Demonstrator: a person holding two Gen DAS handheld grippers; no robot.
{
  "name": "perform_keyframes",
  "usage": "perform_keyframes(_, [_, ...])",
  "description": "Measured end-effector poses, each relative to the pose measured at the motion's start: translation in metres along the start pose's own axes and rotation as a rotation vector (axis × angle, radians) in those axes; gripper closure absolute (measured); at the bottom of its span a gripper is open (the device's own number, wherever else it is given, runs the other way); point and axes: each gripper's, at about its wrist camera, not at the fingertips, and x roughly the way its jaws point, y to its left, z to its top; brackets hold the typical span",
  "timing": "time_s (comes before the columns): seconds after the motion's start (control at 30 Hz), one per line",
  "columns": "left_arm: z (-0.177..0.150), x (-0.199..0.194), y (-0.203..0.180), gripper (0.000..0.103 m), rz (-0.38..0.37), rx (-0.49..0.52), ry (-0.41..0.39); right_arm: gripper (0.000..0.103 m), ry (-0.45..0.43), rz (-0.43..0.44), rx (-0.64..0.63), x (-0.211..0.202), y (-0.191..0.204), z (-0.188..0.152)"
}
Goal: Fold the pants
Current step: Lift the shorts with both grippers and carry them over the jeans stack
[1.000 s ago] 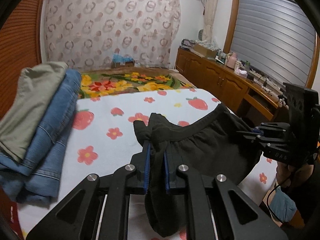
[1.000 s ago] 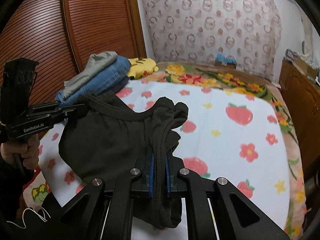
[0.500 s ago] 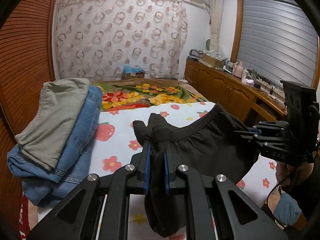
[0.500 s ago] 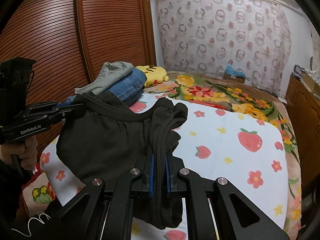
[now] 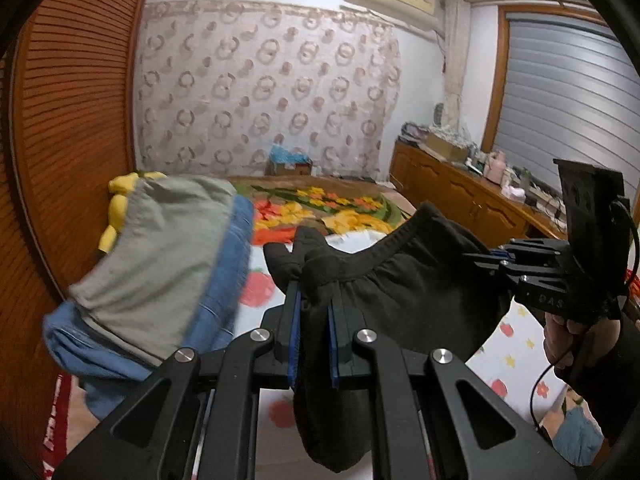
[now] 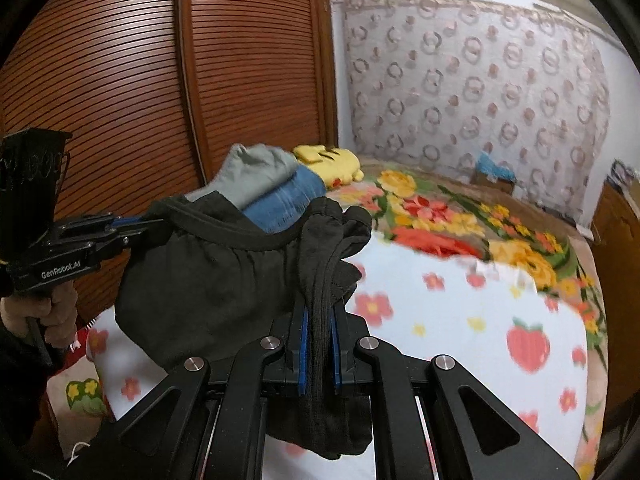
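Pants point(image 5: 400, 304) of black cloth hang in the air above the bed point(image 6: 460, 320), stretched by the elastic waistband between two claws. The left claw point(image 5: 314, 312) is clenched on a bunched end of the waistband, blue pads pressing the cloth from both sides, with a fold drooping below the fingers. The right claw point(image 6: 318, 320) is clenched likewise on the opposite end of the waistband, a thick gather of cloth standing up between its pads and more hanging underneath. In the left wrist view the right claw shows at the right edge, held by a hand point(image 5: 568, 332); in the right wrist view the left claw shows at the left edge, also gripped by a hand point(image 6: 48, 312). The bed carries a white sheet with strawberries and flowers, and a floral blanket point(image 6: 440, 220) lies toward its far end. Along the bed's left edge, by the slatted wooden wardrobe point(image 6: 140, 80), sits a stack of folded clothes: grey-green trousers point(image 5: 160, 248) on top of blue jeans point(image 5: 224, 280). A yellow plush toy point(image 6: 328, 160) lies just beyond the stack.
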Motion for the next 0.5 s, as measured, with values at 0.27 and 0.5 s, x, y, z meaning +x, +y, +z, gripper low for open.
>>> perform_keyframes(0.27, [0.029,-0.016,0.042,0.091,0.111,-0.036,-0.057,0.095,-0.037,0.076,-0.084,0.045,0.007,0.065])
perform_keyframes(0.5, [0.034,-0.016,0.077,0.091,0.199,-0.077,-0.074,0.095,-0.04,0.115,-0.161,0.094,0.008,0.103])
